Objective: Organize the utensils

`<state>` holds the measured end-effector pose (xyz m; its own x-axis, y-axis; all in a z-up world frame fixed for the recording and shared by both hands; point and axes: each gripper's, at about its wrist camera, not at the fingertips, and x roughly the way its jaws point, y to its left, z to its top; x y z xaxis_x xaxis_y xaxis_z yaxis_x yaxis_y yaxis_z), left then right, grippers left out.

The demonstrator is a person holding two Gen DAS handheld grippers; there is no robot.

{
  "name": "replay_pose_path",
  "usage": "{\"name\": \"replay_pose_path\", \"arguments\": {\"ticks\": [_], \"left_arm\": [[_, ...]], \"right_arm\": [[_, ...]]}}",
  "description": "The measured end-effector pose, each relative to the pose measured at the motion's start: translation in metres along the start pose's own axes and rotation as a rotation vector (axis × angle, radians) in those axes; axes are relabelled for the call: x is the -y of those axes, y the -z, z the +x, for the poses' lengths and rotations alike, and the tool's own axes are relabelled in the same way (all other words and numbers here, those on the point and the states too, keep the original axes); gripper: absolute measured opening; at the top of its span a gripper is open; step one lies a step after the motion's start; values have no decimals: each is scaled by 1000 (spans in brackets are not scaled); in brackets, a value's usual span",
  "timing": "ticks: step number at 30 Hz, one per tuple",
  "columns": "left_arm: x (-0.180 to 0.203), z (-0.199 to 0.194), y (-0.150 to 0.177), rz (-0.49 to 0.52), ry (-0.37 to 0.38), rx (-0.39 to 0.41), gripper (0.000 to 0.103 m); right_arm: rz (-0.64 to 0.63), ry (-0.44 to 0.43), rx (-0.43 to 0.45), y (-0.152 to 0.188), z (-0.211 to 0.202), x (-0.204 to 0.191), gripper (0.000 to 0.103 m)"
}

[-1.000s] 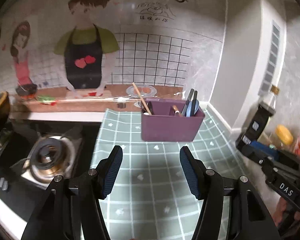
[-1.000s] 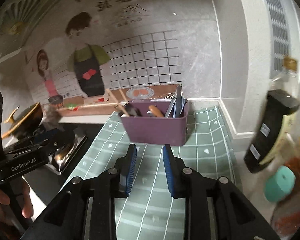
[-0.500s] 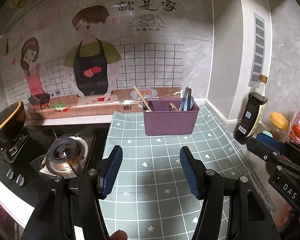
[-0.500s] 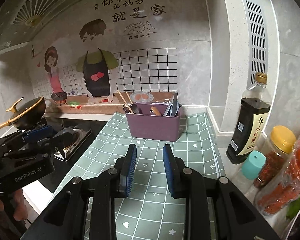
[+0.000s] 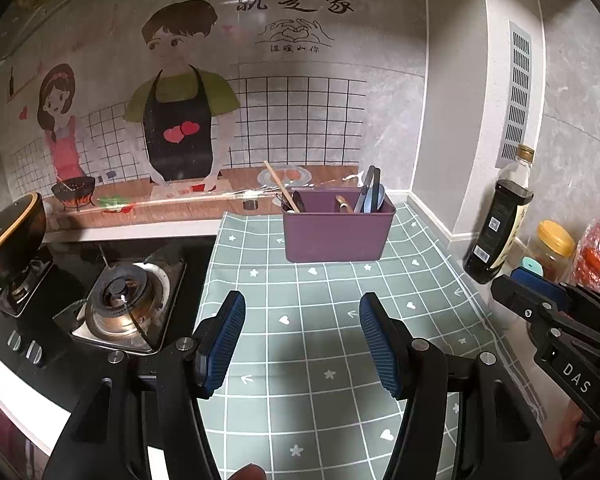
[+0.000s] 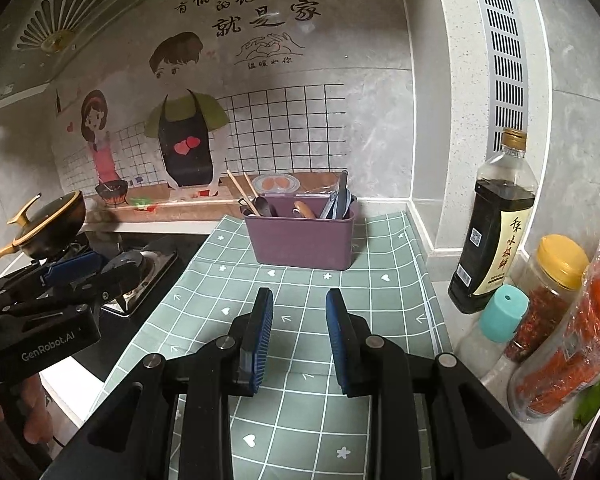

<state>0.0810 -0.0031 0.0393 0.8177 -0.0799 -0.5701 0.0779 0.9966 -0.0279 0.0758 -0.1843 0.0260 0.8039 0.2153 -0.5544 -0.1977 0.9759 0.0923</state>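
I am holding my left gripper (image 5: 302, 344) above the green checked mat (image 5: 332, 320), with its blue pads wide apart and nothing between them. My right gripper (image 6: 299, 340) is hovering over the same mat too; its pads are standing a little apart, also with nothing between them. From the left camera I am seeing the right gripper at the right edge of the counter (image 5: 496, 320), and from the right camera the left gripper is showing at the left, over the stove (image 6: 140, 276).

Ahead of both grippers, the purple box (image 5: 337, 229) is standing upright on the far part of the mat, near the wall. The utensils are sitting inside it: chopsticks (image 5: 281, 190) are leaning to the left out of the left side, a wooden handle (image 5: 344, 204) is lying in the middle, and blue-grey utensils (image 5: 372, 194) are standing in the right side.

To the right of the mat a dark sauce bottle (image 6: 494, 232), a jar with a yellow lid (image 6: 556, 276) and a small teal cap (image 6: 504, 312) are standing close together. On the left, a black pan with a lid (image 6: 48, 224) is resting on the stove.
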Motion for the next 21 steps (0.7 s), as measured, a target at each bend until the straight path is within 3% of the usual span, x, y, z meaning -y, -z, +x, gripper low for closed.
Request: {"name": "replay_pose_path", "arguments": {"ticks": [21], "left_arm": [[-2,4,2,-11,6,-9,60]], "right_arm": [[0,-3,-7,-2,5,-1,26]]}}
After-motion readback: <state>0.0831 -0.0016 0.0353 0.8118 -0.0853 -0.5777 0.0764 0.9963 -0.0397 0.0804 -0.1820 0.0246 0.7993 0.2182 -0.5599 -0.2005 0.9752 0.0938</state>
